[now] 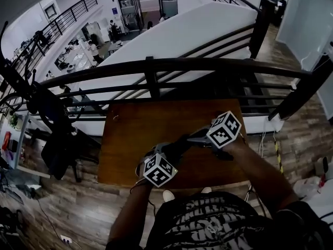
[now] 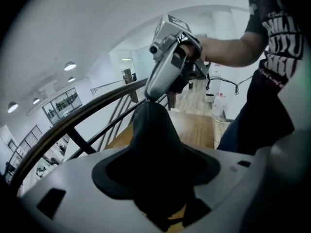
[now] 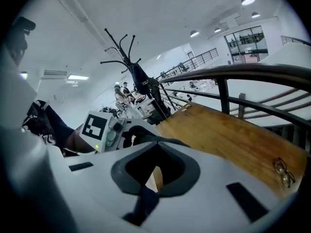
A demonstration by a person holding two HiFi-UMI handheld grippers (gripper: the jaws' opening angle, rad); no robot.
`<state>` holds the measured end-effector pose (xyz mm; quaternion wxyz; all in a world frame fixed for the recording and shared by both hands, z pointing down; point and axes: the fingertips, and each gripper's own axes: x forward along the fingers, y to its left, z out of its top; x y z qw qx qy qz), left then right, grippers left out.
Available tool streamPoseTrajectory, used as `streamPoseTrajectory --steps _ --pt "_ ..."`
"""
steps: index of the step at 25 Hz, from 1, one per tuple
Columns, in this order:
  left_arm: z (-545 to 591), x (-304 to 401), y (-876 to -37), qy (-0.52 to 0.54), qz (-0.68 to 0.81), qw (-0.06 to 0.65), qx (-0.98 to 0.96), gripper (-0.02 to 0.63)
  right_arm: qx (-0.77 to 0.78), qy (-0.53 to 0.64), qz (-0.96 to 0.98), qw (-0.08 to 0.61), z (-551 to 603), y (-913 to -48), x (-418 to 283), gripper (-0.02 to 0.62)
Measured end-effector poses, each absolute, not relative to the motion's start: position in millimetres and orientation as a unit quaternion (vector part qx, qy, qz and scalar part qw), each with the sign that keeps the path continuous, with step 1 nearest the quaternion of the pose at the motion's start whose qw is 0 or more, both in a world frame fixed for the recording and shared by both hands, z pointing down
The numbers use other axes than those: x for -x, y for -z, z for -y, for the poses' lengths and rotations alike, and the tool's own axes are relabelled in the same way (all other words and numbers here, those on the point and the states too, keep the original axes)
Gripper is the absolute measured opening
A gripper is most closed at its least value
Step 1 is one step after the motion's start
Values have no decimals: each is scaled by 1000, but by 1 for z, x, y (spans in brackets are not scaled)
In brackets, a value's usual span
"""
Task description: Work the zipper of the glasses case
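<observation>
The left gripper (image 1: 171, 151) clamps its wide-spread jaws round the body of the soft dark fabric glasses case (image 2: 153, 140), holding it raised off the brown wooden table (image 1: 130, 145), probably to brace it against a pull along the zipper. The right gripper (image 2: 147, 95) meets the case's far end with its jaws closed together, seemingly on the zipper pull (too small to make out). The case's inside is hidden. A thin wire-framed pair of glasses (image 3: 282, 172) lies out on the table, well apart from both grippers, so the case is likely empty.
</observation>
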<state>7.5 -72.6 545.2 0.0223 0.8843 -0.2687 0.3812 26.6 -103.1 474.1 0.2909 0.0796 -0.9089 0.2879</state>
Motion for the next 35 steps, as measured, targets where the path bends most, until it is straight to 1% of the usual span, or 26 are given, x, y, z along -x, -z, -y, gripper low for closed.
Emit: streamPoseTrajectory --steps 2,6,8,12,15,20,23,25,28,30,32,33,35 --pt "80 -10 -544 -390 282 13 -877 264 -68 -286 912 285 99 -466 -22 -2" --pt "97 -24 -524 -364 313 6 -877 271 -35 -279 918 281 89 -454 -12 -2" --pt "104 -28 -519 -376 320 -7 -870 283 -28 -272 920 281 88 -450 -10 -2" --pt "116 -35 -514 -391 349 -26 -851 284 -19 -266 923 277 92 -443 -17 -2" --pt "121 -37 -514 -371 368 -13 -853 274 -21 -254 925 282 103 -444 -27 -2" --pt "116 -37 -521 -351 379 11 -856 256 -46 -265 927 263 140 -437 -56 -3" --pt "110 -31 -527 -341 385 37 -857 256 -29 -267 928 258 140 -431 -63 -3" --pt "109 -27 -529 -347 388 49 -853 256 -9 -220 932 289 121 -432 -57 -2" --pt "106 -19 -532 -369 398 68 -837 258 -17 -90 928 360 92 -451 -40 -2" --pt "106 -15 -534 -384 403 78 -827 258 -29 -28 922 386 83 -467 -25 0" --pt "104 -11 -534 -395 407 86 -819 259 -35 -12 918 395 76 -475 -10 5" --pt "103 -8 -535 -402 410 90 -814 259 -39 -10 916 398 73 -476 -4 32" --pt "100 1 -538 -411 416 99 -805 259 -50 -7 913 405 69 -478 5 57"
